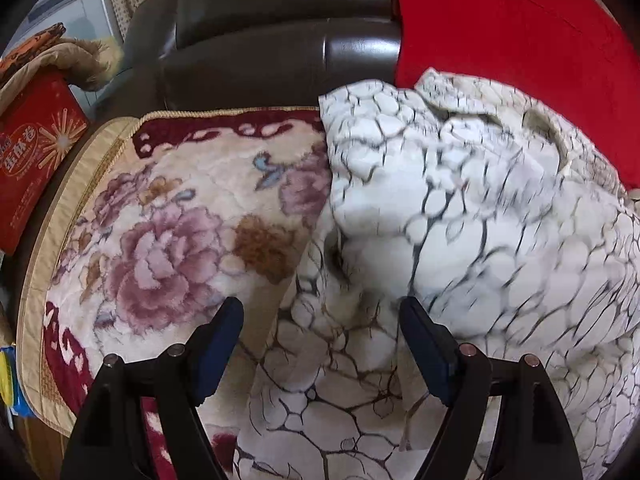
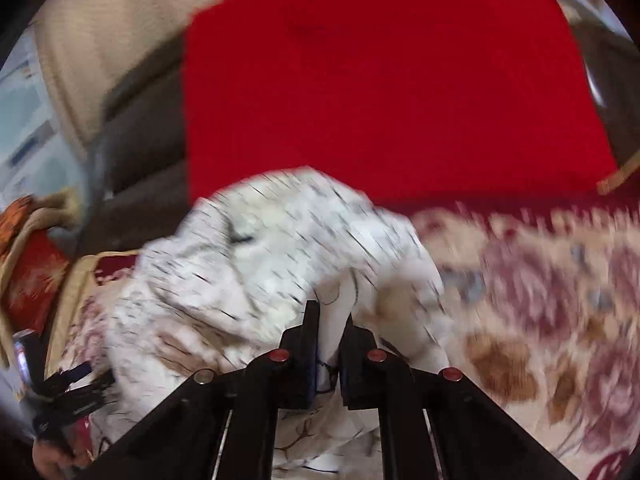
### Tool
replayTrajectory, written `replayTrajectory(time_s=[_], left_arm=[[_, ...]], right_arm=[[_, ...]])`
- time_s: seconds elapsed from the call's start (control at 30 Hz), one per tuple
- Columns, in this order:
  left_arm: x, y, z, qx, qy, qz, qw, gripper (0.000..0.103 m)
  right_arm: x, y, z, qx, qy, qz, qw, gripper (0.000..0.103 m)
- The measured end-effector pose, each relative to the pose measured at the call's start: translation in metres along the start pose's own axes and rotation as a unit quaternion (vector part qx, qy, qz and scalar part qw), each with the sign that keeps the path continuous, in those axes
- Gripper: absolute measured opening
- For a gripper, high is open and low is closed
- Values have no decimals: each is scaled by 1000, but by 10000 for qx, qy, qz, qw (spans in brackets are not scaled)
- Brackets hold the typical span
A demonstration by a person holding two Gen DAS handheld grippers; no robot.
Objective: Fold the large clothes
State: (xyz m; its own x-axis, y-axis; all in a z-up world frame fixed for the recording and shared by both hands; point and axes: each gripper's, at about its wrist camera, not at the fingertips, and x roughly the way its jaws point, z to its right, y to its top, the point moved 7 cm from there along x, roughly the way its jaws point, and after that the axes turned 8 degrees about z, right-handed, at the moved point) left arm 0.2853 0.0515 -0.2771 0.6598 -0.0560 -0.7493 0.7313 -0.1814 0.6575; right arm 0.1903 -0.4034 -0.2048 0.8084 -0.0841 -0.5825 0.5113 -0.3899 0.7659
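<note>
The white garment [image 1: 460,220] with its dark crackle pattern lies bunched on a floral blanket [image 1: 160,220] spread over a dark sofa [image 1: 280,40], with a red cloth [image 1: 500,40] at the far right. The left hand-held gripper [image 1: 322,312] hovers over the garment's near edge, jaws wide apart and gripping nothing. The right hand-held gripper [image 2: 332,320] is clamped tight on a fold of the garment.

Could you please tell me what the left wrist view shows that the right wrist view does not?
Only the left wrist view shows the open left gripper hovering over the garment and the printing on the red box. Only the right wrist view shows the right gripper shut on a fold of the white crackle-patterned garment. Both show that garment, the floral blanket and the red cloth.
</note>
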Motion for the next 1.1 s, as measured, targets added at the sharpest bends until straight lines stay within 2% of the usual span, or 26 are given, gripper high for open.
replayTrajectory(time_s=[0.03,0.1,0.17,0.2,0.27,0.3,0.33,0.43,0.5,0.57,0.7,0.8,0.87,0.97,1.1], left_arm=[[2,-4,0,27,25,-83,10000,81],[2,-9,0,18,13,-135,9999,81],[-4,-9,-1,-10,-8,-87,10000,81],[-9,-6,-1,-13,-11,-27,10000,81],[-22,5,1,-26,-63,188,9998,81],[-30,12,2,-36,-107,316,9994,81],[-39,22,6,-40,-173,494,9986,81],[-51,44,18,21,-284,785,9965,81],[-51,57,29,101,-325,905,9953,81],[-45,66,42,217,-316,993,9943,81],[-12,61,62,407,-232,601,9971,81],[11,39,66,465,-145,144,9987,81],[22,26,68,569,-120,-75,9983,81],[19,24,70,753,-67,-21,9971,81],[7,26,64,702,-138,-89,9974,81]], right_arm=[[11,-11,13,252,-149,-219,9993,10],[23,-25,32,787,-94,-514,9955,13],[24,-28,43,1361,229,-523,9891,17],[20,-27,45,1511,374,-522,9864,23],[11,-22,44,1502,461,-530,9861,40],[4,-18,43,1461,489,-466,9870,61],[-4,-14,43,1439,549,-320,9875,71],[-35,4,40,1261,688,339,9890,71],[-46,14,29,1124,884,546,9882,71],[-48,17,13,952,1137,559,9874,71],[-35,2,-17,581,1295,331,9893,69],[-20,-20,-24,442,1191,32,9919,68],[-1,-39,-23,335,1002,-355,9938,67],[17,-57,-16,304,890,-702,9931,67],[15,-60,-22,-68,768,-718,9944,67]])
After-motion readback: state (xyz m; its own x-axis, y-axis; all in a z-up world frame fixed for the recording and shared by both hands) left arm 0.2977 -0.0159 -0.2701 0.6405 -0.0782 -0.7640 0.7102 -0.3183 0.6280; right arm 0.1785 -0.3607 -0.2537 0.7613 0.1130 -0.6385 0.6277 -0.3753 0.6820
